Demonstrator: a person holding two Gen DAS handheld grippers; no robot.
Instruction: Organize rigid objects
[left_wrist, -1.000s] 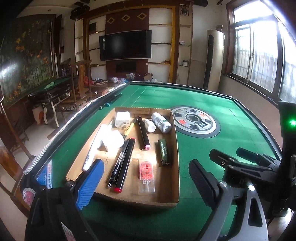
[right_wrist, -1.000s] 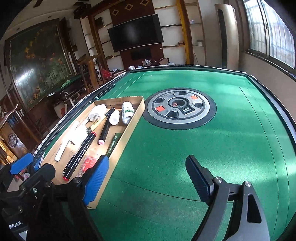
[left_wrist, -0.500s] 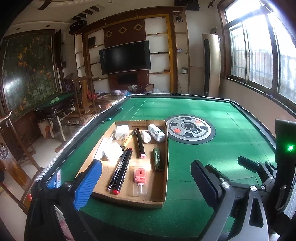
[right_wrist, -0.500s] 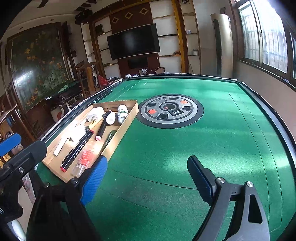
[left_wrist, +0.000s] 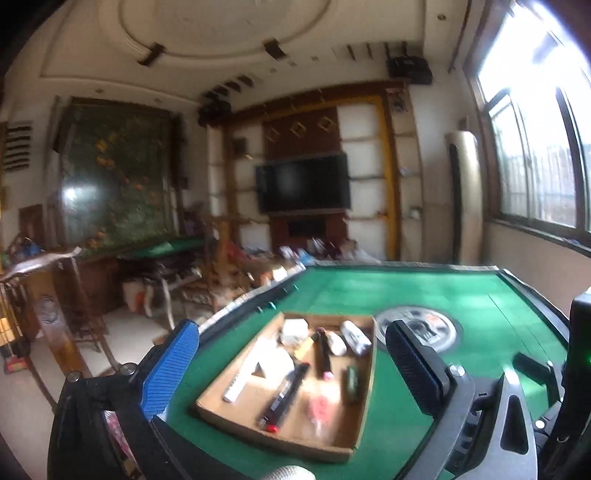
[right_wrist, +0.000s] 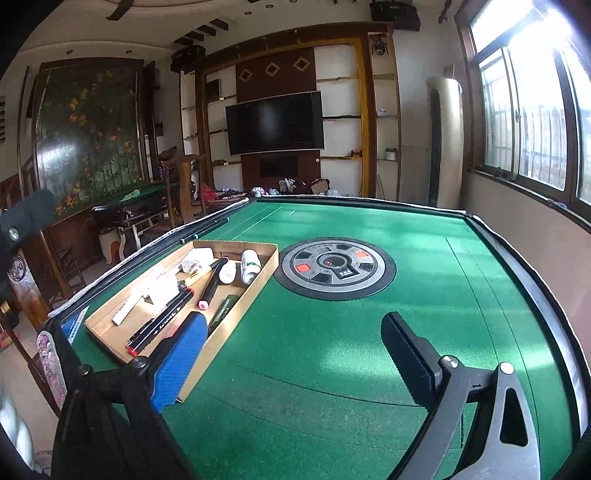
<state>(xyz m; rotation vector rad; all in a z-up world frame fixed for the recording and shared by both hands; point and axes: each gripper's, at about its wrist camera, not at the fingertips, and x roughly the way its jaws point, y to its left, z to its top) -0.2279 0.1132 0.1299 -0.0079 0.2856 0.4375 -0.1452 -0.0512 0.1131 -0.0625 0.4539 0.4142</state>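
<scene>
Your left claw (left_wrist: 291, 363) and right claw (right_wrist: 295, 354) have both just been opening and now gape wide with nothing between them; the cardboard tray (right_wrist: 258, 282) of pens and bottles sits on the green table (right_wrist: 369, 350), left of its round centre panel (right_wrist: 334, 267)

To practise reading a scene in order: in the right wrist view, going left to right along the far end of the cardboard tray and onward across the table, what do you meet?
White plug adapter → small white bottle → green-labelled white bottle → tray wall → round control panel set in the green felt.
</scene>
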